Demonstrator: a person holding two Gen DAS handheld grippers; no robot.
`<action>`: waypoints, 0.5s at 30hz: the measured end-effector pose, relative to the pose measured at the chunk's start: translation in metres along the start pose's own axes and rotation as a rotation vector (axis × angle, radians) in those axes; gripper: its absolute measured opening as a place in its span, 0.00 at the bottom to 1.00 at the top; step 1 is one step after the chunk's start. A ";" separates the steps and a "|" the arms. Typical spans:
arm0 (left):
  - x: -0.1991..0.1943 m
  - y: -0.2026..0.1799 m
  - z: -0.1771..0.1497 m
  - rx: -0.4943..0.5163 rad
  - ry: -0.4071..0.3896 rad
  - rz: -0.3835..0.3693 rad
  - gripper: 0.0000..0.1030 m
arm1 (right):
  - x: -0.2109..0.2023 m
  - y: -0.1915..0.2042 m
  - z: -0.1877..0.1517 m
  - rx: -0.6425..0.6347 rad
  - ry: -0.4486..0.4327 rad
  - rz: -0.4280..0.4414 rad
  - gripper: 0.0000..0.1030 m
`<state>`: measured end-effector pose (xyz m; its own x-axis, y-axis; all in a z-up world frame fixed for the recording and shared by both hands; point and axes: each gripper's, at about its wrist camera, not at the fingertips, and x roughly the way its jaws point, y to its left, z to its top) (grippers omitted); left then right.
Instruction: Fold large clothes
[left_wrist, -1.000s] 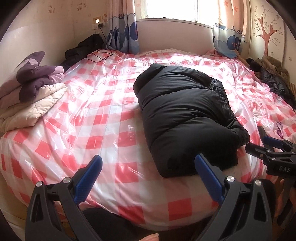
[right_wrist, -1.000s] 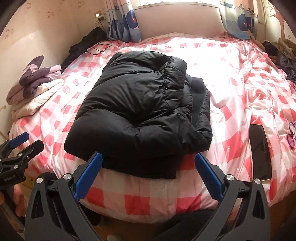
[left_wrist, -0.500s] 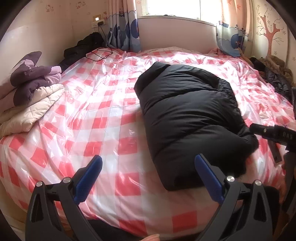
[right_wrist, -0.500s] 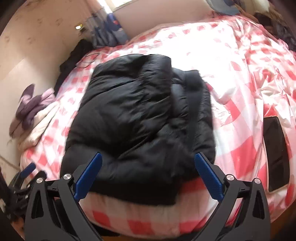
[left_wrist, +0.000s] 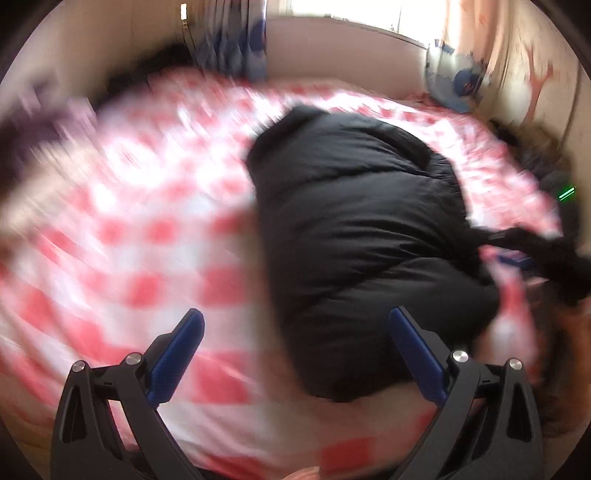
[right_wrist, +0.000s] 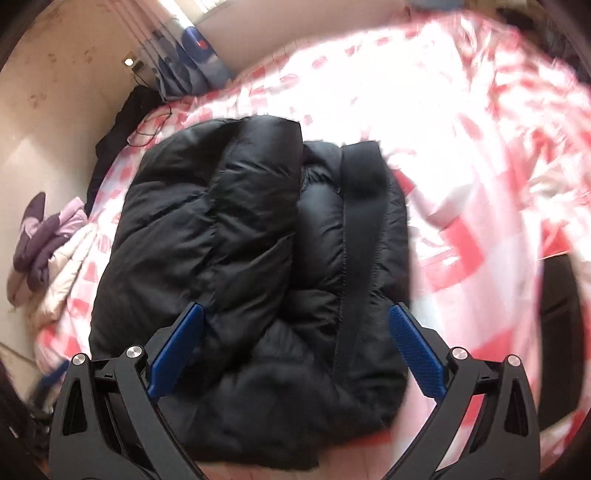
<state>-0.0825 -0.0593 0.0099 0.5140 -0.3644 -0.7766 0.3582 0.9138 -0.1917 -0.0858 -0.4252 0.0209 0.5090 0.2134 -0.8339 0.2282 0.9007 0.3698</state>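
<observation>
A black puffer jacket (left_wrist: 362, 240) lies folded into a thick bundle on the bed with the red and white checked cover (left_wrist: 147, 229). It fills the middle of the right wrist view (right_wrist: 251, 266). My left gripper (left_wrist: 295, 332) is open and empty, above the near edge of the bed at the jacket's left side. My right gripper (right_wrist: 295, 328) is open and empty, close over the jacket's near end, with the jaws standing either side of it. The right gripper also shows blurred at the jacket's right side in the left wrist view (left_wrist: 535, 254).
Folded purple and cream bedding (right_wrist: 48, 236) lies at the bed's left edge. Dark clothes (right_wrist: 122, 125) sit by the curtain in the far left corner. A dark flat object (right_wrist: 561, 317) lies on the bed to the right. Both views are motion blurred.
Both grippers have moved in toward the bed. The right gripper has dropped close over the jacket's near end. The jacket has not moved, and both grippers stay open.
</observation>
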 end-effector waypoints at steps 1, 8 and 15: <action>0.004 0.006 0.001 -0.039 0.024 -0.048 0.93 | 0.014 -0.003 0.002 0.003 0.060 0.012 0.94; 0.044 0.065 0.039 -0.254 0.059 -0.152 0.93 | 0.004 -0.012 0.015 0.057 -0.032 0.027 0.94; 0.121 0.063 0.063 -0.309 0.221 -0.399 0.93 | 0.060 0.002 0.025 0.058 0.057 0.055 0.95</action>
<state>0.0509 -0.0574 -0.0583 0.1971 -0.6772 -0.7089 0.2287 0.7349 -0.6385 -0.0337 -0.4199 -0.0182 0.4743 0.2842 -0.8332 0.2502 0.8639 0.4371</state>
